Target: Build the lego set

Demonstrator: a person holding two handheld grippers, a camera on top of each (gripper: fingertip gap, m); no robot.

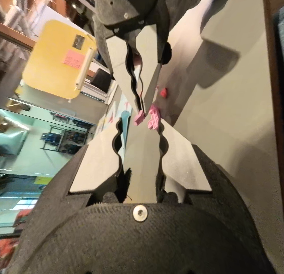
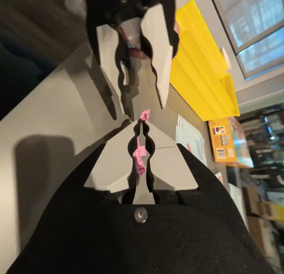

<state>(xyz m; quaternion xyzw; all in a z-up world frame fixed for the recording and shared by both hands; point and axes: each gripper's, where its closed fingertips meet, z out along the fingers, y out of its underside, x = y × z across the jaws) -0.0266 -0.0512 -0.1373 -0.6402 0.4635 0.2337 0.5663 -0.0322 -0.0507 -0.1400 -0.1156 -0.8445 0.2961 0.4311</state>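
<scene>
Between the tips of the right hand-held gripper [image 2: 142, 121], a small pink piece [image 2: 144, 113] is pinched, its body jutting just beyond them. Facing it from the far side, the left hand-held gripper [image 1: 140, 126] has its fingers spread, with nothing between them. The two grippers point at each other, tips near but apart, above a pale surface [image 2: 46, 97].

Below the right gripper's fingers, a pink assembly [image 2: 139, 157] lies on the surface; in the left wrist view it sits just beyond the left gripper's right fingertip [image 1: 161, 125]. A small red piece [image 1: 163, 92] rests farther off on the surface, past the right gripper. A yellow bin [image 2: 204, 73] and an orange box [image 2: 222, 142] stand off to the right gripper's right side.

The step in hand appears to be carrying the small pink piece toward the pink assembly, or handing it across to the left gripper; the pictures do not settle which. If it is a join, the next move likely calls for lowering the piece squarely onto the studs while the left gripper closes on the assembly to steady it. The grip on the piece looks shallow, so it may twist or slip under pressing force.
</scene>
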